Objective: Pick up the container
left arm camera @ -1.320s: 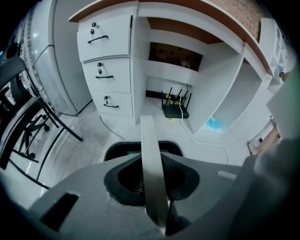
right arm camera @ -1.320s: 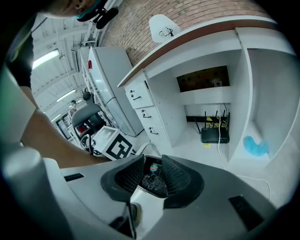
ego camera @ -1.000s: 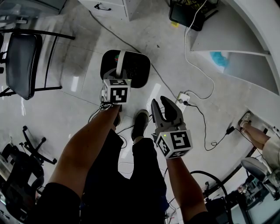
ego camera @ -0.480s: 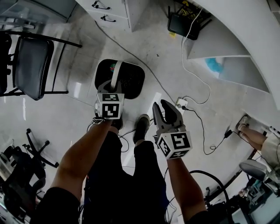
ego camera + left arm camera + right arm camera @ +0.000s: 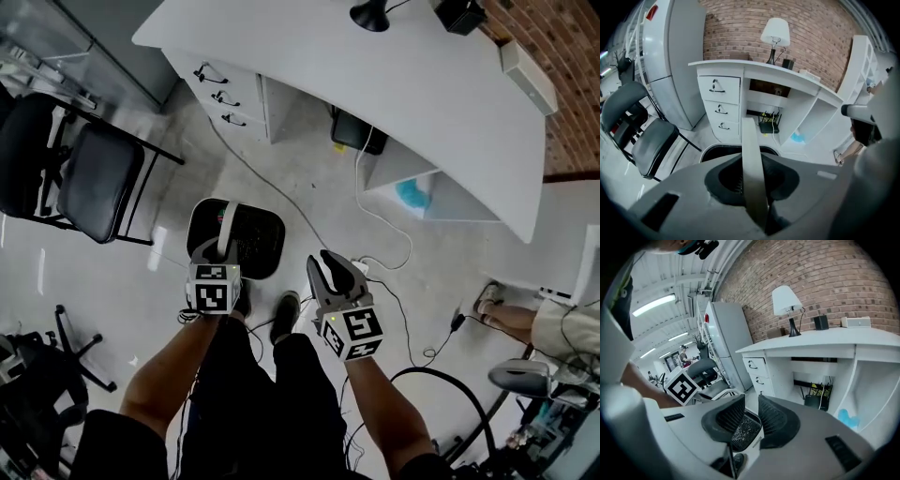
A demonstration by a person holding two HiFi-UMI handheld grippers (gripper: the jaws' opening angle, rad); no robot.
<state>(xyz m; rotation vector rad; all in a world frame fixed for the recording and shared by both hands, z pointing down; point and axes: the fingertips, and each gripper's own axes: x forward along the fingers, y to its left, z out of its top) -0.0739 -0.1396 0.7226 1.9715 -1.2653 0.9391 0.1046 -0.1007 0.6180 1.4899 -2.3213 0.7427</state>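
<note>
Right hand-held gripper (image 5: 751,399), jaws apart

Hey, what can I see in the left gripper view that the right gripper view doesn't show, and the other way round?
Only the left gripper view: the left gripper's jaws shut on the flat white handle.

Only the right gripper view: the right gripper's jaws apart and gripping nothing, the black-and-white marker cube on the other gripper, and the ceiling strip lights.

Both: the black mesh container, the white desk with drawers, the white-shaded lamp and the red brick wall.
</note>
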